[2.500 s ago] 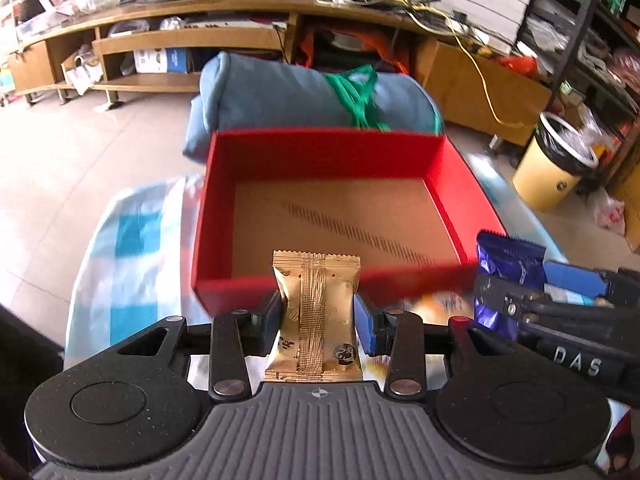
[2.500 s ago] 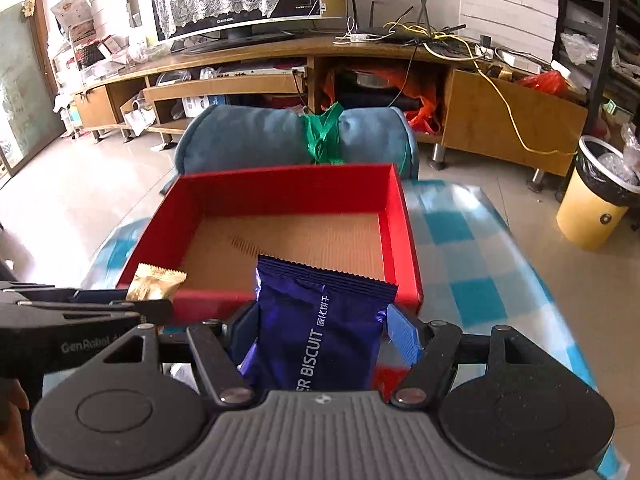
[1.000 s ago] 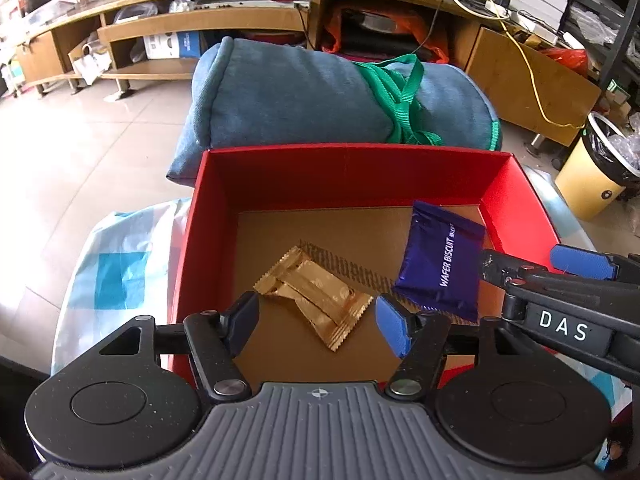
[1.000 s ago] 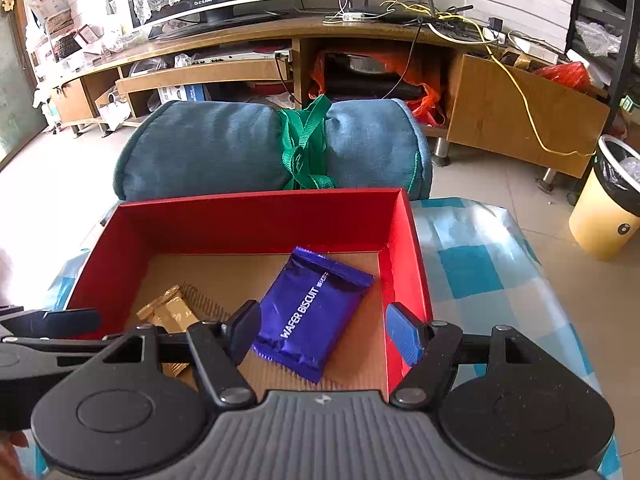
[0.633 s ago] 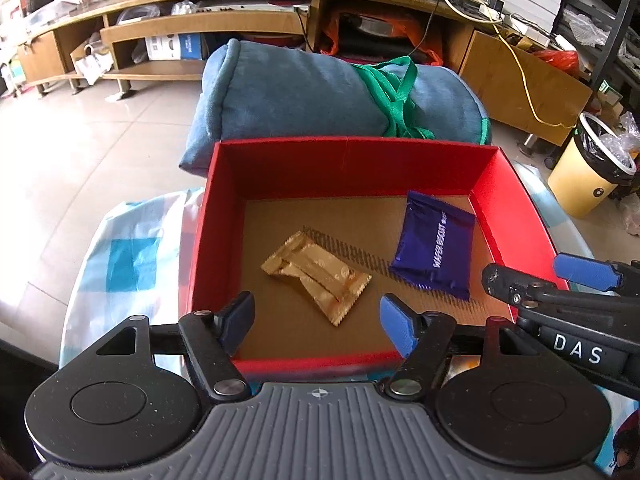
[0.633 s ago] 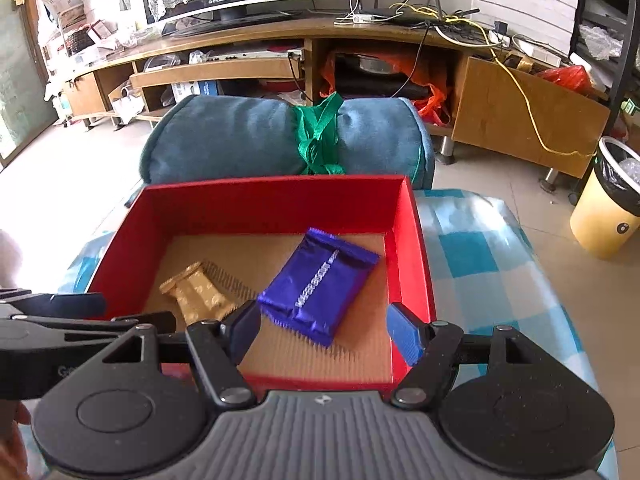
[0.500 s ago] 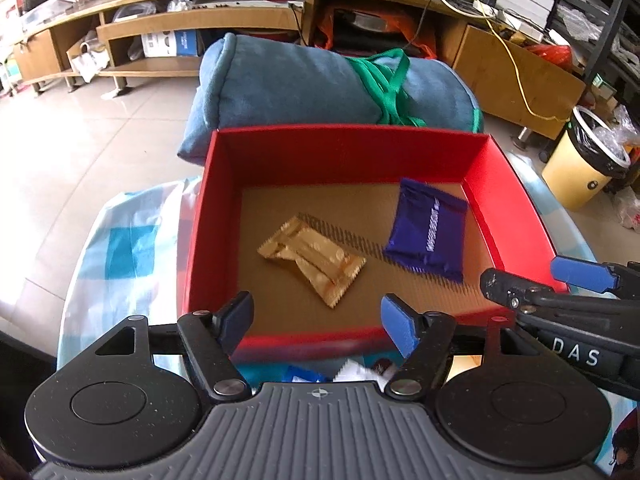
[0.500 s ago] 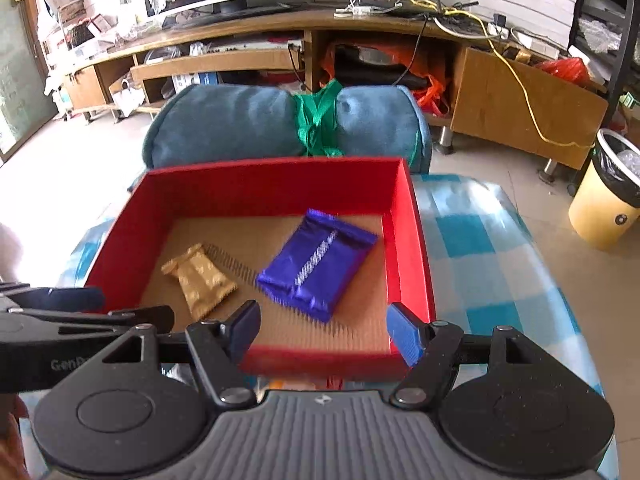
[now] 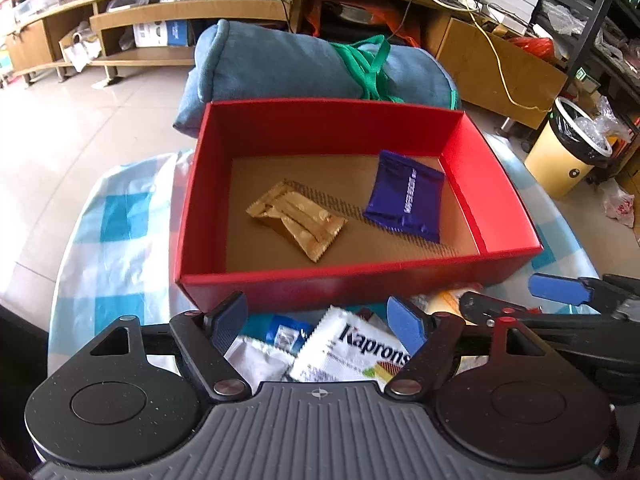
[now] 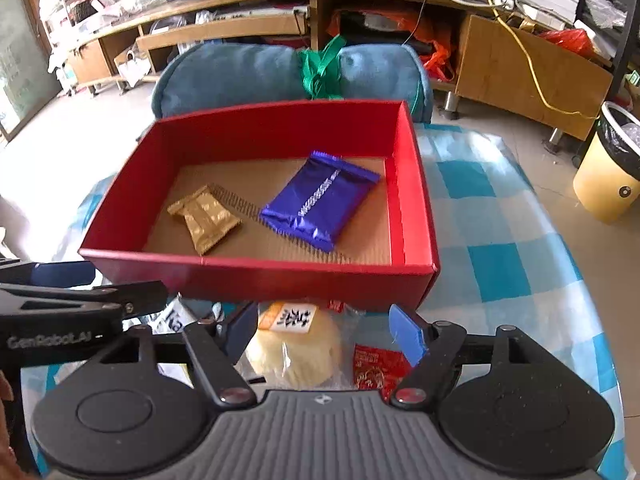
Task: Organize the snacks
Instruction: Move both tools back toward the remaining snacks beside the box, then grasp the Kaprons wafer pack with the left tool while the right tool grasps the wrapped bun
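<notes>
A red box [image 9: 352,282] [image 10: 256,274] stands on the checked tablecloth. Inside it lie a gold snack packet [image 9: 298,220] [image 10: 205,218] on the left and a purple wafer biscuit packet [image 9: 406,196] [image 10: 320,200] on the right. My left gripper [image 9: 318,320] hovers in front of the box above a white Kaprons packet [image 9: 356,350]; its jaws are opening and grip nothing. My right gripper [image 10: 324,330] hangs over a round pale cake in a clear wrapper [image 10: 296,344], jaws opening, with the pads not pressing on it. A red packet [image 10: 376,364] lies beside the cake.
A rolled blue cushion tied with a green strap [image 9: 316,68] [image 10: 288,72] lies behind the box. A yellow bin [image 9: 568,156] [image 10: 612,172] stands on the floor at the right. A long wooden TV bench [image 10: 280,12] runs along the back. Checked cloth [image 10: 500,264] lies right of the box.
Both grippers have drawn back from over the box to the loose snacks in front of it, and their jaws have widened. The gold and purple packets stay in the box.
</notes>
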Demonstrator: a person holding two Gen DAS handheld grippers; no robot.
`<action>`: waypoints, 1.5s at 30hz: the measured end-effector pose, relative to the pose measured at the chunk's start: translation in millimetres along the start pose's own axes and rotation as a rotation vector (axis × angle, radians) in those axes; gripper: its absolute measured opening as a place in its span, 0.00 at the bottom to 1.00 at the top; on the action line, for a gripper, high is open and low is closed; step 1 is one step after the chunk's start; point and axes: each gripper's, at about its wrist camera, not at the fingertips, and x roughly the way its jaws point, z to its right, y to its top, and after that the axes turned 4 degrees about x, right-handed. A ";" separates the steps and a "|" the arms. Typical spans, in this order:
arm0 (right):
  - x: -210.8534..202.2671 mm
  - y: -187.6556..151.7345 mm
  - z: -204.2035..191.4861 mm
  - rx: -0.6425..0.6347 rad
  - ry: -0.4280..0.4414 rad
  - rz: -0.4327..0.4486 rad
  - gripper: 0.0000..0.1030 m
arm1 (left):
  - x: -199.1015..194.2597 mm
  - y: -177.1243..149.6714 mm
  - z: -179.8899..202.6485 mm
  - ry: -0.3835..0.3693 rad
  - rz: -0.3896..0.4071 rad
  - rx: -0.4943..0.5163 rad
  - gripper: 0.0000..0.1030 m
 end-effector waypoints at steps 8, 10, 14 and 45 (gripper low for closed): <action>15.8 -4.0 -13.0 -0.052 0.028 -0.074 0.71 | 0.2 -9.9 -12.2 0.002 -0.029 -0.028 0.81; 18.7 -6.5 -16.3 -0.068 0.028 -0.091 0.72 | 1.3 -11.7 -15.7 -0.005 -0.040 -0.036 0.81; 28.2 -10.4 -18.9 -0.072 0.034 -0.112 0.75 | 4.9 -13.5 -19.6 -0.030 -0.064 -0.060 0.82; -11.2 -51.1 -0.4 -0.089 0.048 -0.132 0.53 | 49.0 -11.6 20.0 -0.049 -0.169 -0.087 0.83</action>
